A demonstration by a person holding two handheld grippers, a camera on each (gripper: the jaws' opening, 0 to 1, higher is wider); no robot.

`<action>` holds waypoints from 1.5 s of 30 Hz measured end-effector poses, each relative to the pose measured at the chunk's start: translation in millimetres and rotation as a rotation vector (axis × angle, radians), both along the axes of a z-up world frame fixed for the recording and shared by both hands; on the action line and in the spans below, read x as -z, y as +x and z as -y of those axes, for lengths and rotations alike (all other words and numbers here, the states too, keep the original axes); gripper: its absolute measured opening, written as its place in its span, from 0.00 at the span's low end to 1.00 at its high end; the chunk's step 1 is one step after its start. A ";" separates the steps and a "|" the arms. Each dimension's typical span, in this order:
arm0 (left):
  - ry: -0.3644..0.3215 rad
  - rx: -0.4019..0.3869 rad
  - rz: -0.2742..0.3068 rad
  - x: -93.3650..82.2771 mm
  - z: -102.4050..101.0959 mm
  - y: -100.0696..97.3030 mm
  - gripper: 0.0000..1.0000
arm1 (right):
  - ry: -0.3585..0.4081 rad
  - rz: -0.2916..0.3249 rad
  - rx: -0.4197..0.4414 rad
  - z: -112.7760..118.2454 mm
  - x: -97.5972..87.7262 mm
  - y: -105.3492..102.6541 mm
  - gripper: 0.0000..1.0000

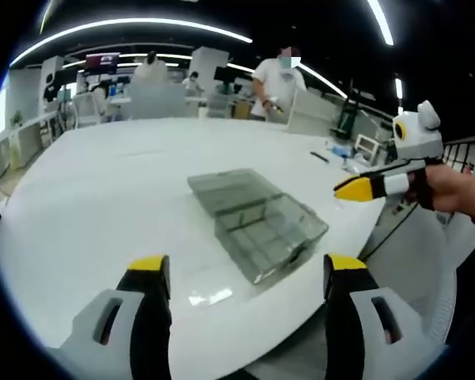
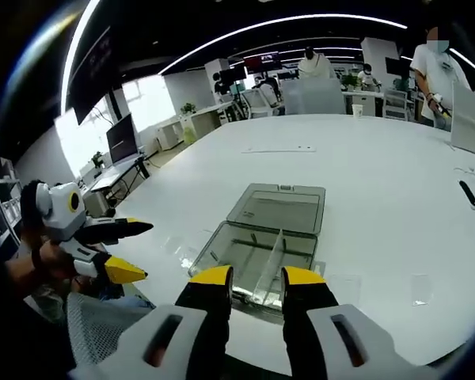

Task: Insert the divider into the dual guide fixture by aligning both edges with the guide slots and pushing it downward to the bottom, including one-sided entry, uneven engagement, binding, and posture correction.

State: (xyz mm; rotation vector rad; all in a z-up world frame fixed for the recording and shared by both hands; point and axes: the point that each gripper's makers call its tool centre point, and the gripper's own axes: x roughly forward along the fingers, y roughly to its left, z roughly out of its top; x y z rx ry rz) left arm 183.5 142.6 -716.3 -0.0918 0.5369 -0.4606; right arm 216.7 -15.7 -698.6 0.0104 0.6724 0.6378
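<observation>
A clear grey plastic box (image 1: 269, 229) lies on the white table (image 1: 103, 198) with its lid (image 1: 229, 190) folded flat behind it. In the right gripper view the box (image 2: 245, 253) has a clear divider (image 2: 271, 265) standing upright along its middle, with the lid (image 2: 279, 210) beyond it. My left gripper (image 1: 245, 269) is wide open near the table's edge, short of the box and holding nothing. My right gripper (image 2: 257, 279) stands a little open in front of the box, with nothing between its fingers. It also appears as the right gripper (image 1: 364, 188), off to the box's right.
Flat clear pieces (image 2: 344, 289) lie on the table near the box, another clear piece (image 1: 210, 297) by my left jaws. A black item (image 2: 465, 194) lies far right. The left gripper (image 2: 123, 249), open, hangs off the table's edge. People (image 1: 277, 79) stand at desks behind.
</observation>
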 end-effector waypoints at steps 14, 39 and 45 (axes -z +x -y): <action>0.144 -0.104 -0.097 40.4 -5.1 18.2 0.66 | 0.045 0.007 -0.086 6.7 -9.0 22.6 0.23; 0.237 -0.190 -0.222 65.5 -26.9 38.9 0.51 | 0.079 0.001 -0.071 29.8 -7.0 37.4 0.23; 0.265 -0.169 -0.240 72.4 -23.4 45.5 0.48 | 0.071 0.006 -0.071 28.4 -5.2 38.2 0.23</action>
